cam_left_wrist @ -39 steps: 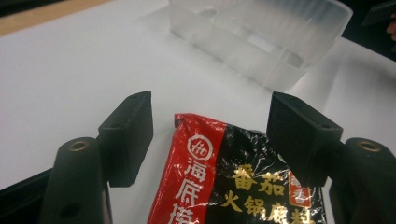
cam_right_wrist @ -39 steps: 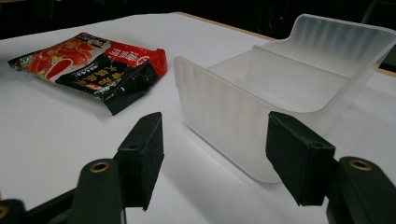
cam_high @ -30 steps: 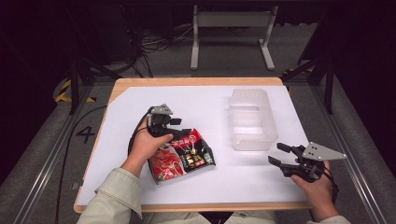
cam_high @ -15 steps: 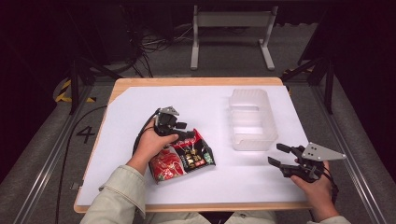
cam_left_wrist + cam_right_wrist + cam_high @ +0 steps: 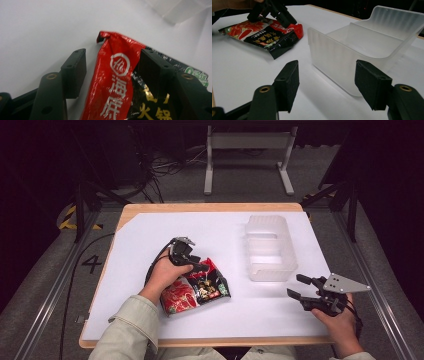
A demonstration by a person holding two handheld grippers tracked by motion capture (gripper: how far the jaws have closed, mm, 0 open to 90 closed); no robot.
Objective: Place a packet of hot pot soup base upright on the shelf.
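Movement is all on the left: the left gripper (image 5: 197,266) has slid right over the red soup-base packet (image 5: 195,291) lying near centre on the white table (image 5: 150,240), jaws spread astride its far corner, likely about to pinch. Right gripper (image 5: 298,286) waits released, near the translucent bin (image 5: 270,247).

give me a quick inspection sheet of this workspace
surface: white sheet on wooden table
job's things: red packet lying flat; clear bin to its right, nothing seen inside
clutter: nothing seen
grippers: left tongs open, astride the packet's top edge; right tongs open, pointing at the bin
cables: black cable loops from left tongs
surroundings: dark floor, metal stand behind table
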